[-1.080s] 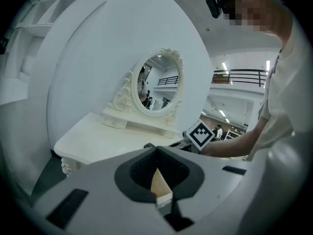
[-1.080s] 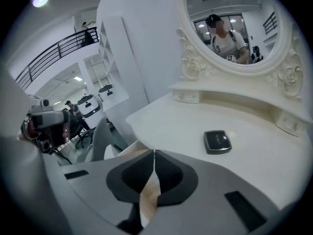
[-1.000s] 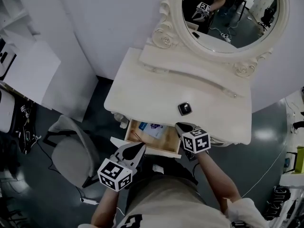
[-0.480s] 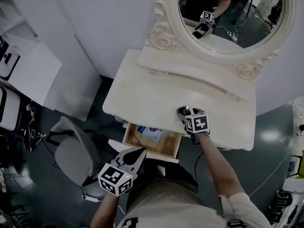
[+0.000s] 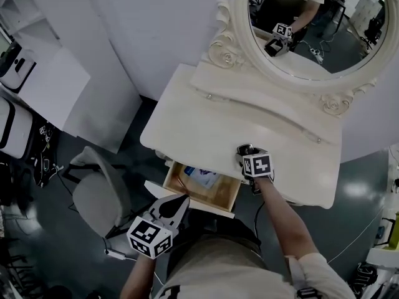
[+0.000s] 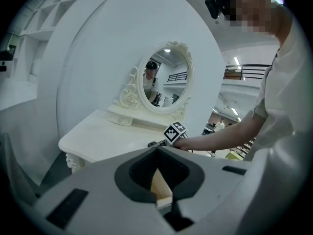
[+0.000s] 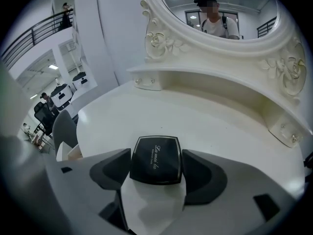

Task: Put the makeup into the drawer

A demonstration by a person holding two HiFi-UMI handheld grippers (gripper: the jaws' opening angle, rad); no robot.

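The black makeup compact (image 7: 155, 159) was seen lying flat on the cream desk (image 5: 206, 120), low in the right gripper view. It was flanked by the jaws of the right tongs (image 7: 156, 171), which had just been opening and were spread wide; the pads seemingly were not pressed on it. The drawer (image 5: 232, 195) was pulled open at the desk's front. The left tongs (image 5: 179, 202) were shut and empty, lower left of it.

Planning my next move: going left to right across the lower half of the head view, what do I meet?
Grey chair → left gripper → blue-and-white packet in the drawer → right gripper.
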